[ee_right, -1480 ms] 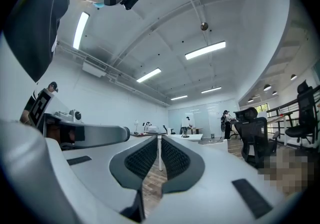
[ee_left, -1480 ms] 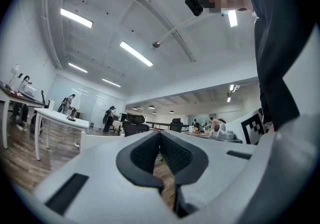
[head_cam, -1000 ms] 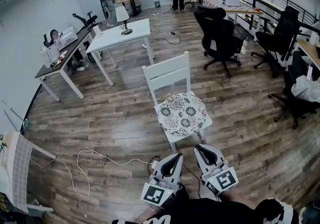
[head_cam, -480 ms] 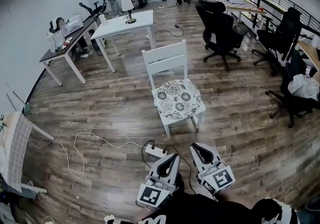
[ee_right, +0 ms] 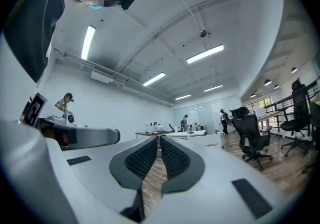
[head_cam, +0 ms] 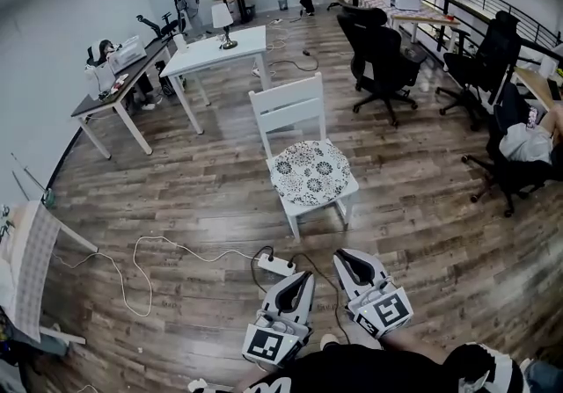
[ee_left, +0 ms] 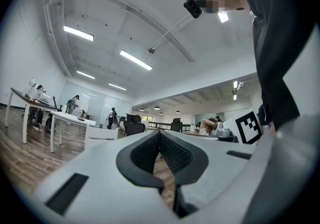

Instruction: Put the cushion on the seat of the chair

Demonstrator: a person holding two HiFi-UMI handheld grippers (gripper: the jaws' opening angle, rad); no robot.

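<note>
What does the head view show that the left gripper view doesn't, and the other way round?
Only the head view: the patterned cushion lying on the seat of the white chair, the power strip on the floor, and both grippers from above, left gripper and right gripper, short of the chair. Only the left gripper view: that gripper's jaws closed together with nothing between them, the ceiling light strips, and the camera on the person's head. Both: the white chair's backrest, the white table and black office chairs.
</note>
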